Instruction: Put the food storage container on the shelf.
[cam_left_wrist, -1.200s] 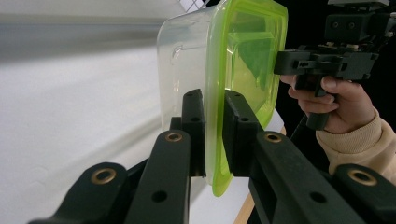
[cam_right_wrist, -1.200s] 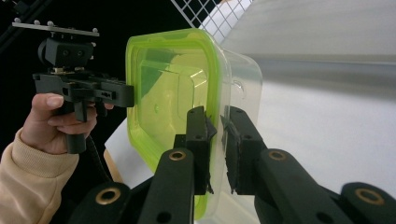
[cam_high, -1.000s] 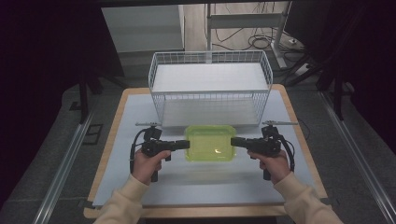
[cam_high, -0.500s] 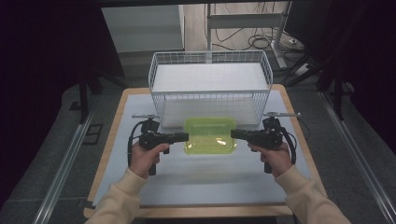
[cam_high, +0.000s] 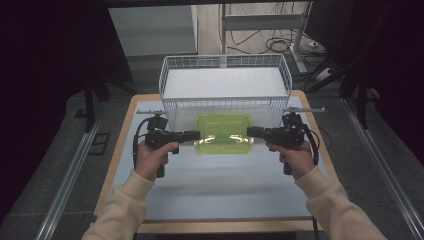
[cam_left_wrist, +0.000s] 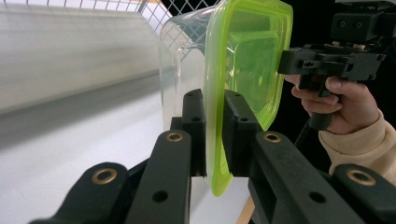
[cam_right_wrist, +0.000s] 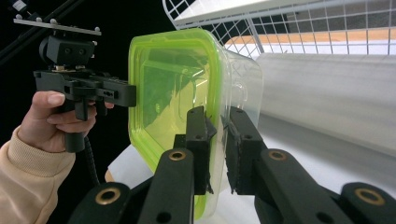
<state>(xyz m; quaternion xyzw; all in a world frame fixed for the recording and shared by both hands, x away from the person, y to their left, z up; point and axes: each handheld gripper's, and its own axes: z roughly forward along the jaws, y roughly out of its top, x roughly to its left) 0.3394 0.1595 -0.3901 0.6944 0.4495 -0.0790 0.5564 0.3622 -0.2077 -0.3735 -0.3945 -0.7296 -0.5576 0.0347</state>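
Box (cam_high: 223, 133) (clear, green lid) held level above table (cam_high: 210, 185), just in front of basket (cam_high: 225, 85). Left gripper (cam_high: 196, 135) clamped on box's left rim; right gripper (cam_high: 251, 132) clamped on right rim. Both jaws pinch lid edge.

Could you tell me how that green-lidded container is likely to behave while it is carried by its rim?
The container looks empty through its clear walls, so probably light. The left gripper and right gripper pinch only the thin lid rim, which may flex or slip. The glossy plastic looks slippery, so it could tilt if either grip loosens.
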